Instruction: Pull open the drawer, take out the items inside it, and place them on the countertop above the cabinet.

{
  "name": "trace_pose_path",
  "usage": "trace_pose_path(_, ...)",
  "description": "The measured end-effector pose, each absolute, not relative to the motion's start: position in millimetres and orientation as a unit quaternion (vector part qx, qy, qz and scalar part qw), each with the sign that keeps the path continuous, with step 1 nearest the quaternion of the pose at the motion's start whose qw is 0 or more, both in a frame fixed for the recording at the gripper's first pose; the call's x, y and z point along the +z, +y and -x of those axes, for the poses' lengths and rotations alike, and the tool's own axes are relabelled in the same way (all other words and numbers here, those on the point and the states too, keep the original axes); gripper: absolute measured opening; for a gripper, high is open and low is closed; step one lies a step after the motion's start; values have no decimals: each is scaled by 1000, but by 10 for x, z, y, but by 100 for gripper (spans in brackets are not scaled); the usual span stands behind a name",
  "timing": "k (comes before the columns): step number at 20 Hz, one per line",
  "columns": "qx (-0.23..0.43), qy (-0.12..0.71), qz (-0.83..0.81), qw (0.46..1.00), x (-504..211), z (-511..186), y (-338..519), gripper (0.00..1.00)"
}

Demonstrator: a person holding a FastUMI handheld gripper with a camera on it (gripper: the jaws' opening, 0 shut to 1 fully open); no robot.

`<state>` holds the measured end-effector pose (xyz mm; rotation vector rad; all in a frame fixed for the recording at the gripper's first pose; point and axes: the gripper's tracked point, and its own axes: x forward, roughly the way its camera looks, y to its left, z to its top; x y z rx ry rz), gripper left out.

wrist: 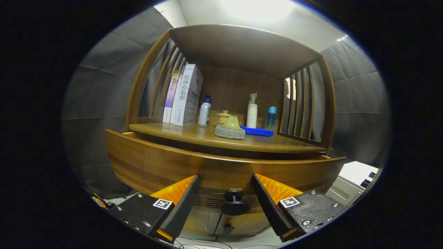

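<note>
A wooden cabinet has a wide curved drawer front [155,162] standing forward of the countertop [207,136], with a dark gap between them. The inside of the drawer is hidden from here. A dark round knob [234,203] sticks out of the drawer front low in the middle. My gripper [225,177] is open, with one finger on each side of the knob and apart from it; the fingertips reach up to the drawer front.
On the countertop stand upright books [187,97], a white bottle with a blue cap [205,112], a small lidded jar [222,117], a green-topped grey pad [230,128], a pump bottle [252,112], a blue bottle [271,117] and a blue cloth [258,131]. Slatted side walls and a roof enclose the shelf.
</note>
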<state>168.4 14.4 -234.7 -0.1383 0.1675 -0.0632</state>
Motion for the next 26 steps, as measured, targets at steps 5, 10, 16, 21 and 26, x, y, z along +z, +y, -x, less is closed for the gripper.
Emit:
trace_pose_path(5,-32,86,72,993,-2372,-2011,125,97)
trace_pose_path(10,-32,89,74,993,-2395,-2189,114,97)
trace_pose_path(16,2,98,24,995,-2135,-2081,115,96)
trace_pose_path(21,19,30,21,999,-868,-1588,-81,95)
trace_pose_path(26,29,1,32,999,58,-824,-208,95)
